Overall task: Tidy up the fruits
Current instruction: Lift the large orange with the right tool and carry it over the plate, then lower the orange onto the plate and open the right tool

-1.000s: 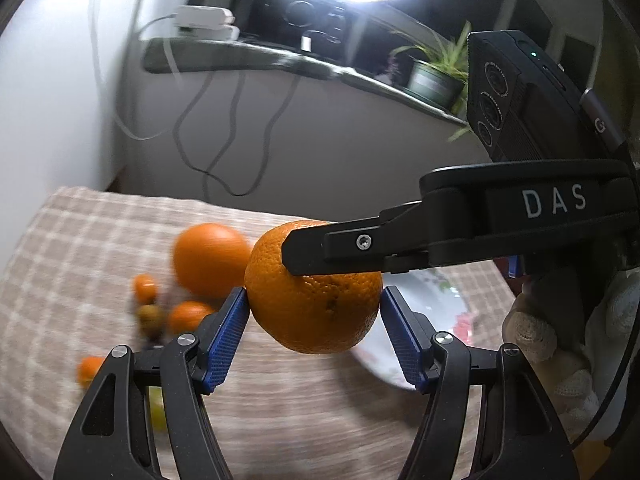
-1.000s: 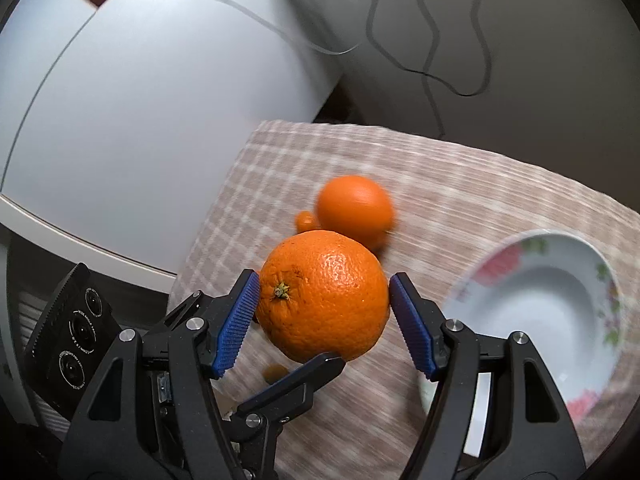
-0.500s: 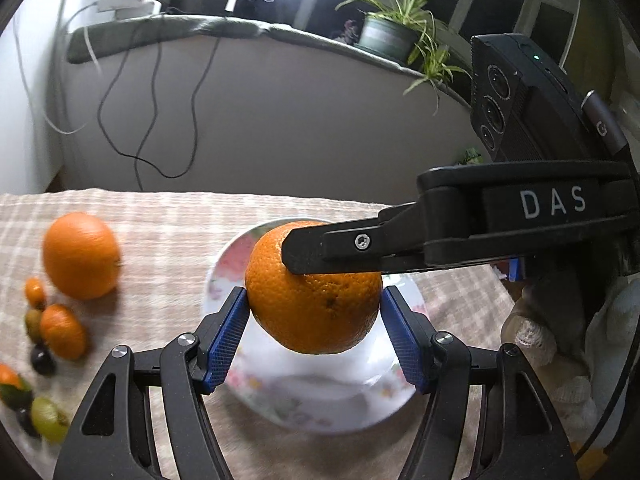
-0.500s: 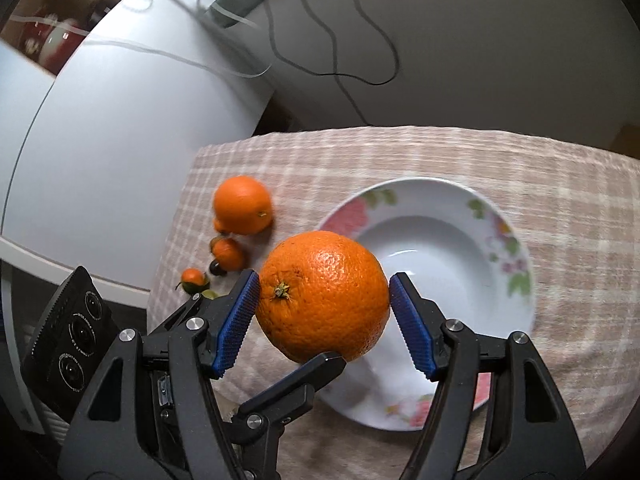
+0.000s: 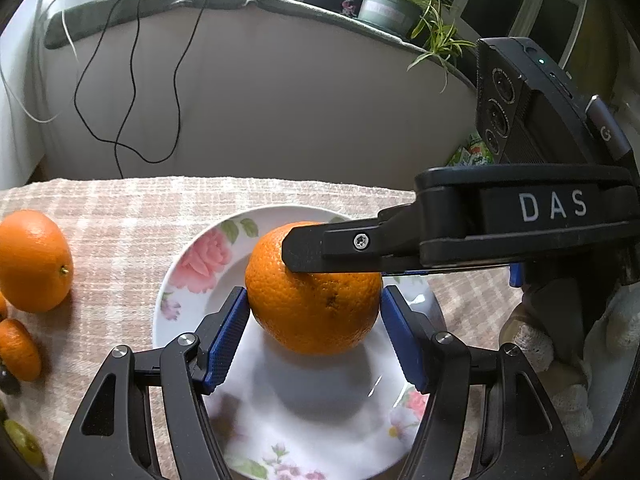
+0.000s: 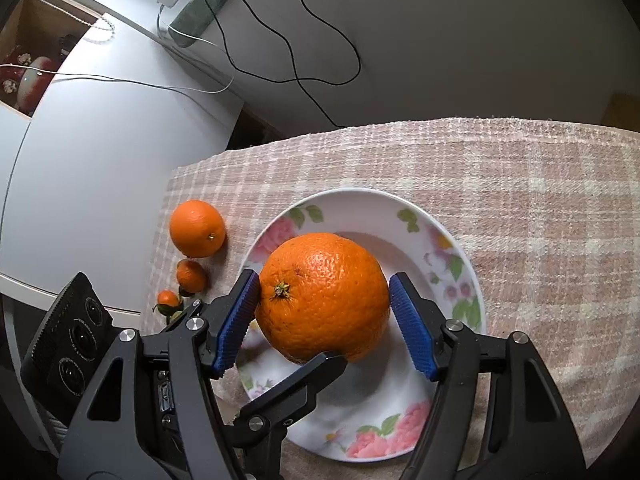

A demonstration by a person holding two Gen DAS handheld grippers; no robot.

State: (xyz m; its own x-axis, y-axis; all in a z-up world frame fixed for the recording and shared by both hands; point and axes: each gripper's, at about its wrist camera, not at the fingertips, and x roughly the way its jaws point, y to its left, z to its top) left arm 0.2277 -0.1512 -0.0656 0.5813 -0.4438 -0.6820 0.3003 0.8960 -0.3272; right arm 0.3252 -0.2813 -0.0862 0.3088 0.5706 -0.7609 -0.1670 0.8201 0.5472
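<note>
Right wrist: orange (image 6: 324, 296) above flowered plate (image 6: 448, 240).

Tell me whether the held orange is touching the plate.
Cannot tell. In the left wrist view the orange, clamped by both grippers, hangs over the plate with its shadow just beneath, but neither view plainly shows contact or a gap.

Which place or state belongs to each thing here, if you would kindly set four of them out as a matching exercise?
Things:
1. large orange
2. floral plate
3. smaller orange
4. potted plant

Places or states:
A. on the ledge behind the table
B. loose on the checked cloth, beside the plate
C. clamped between blue pads
D. on the cloth, beneath the held fruit

Pairs: 1-C, 2-D, 3-B, 4-A
</note>
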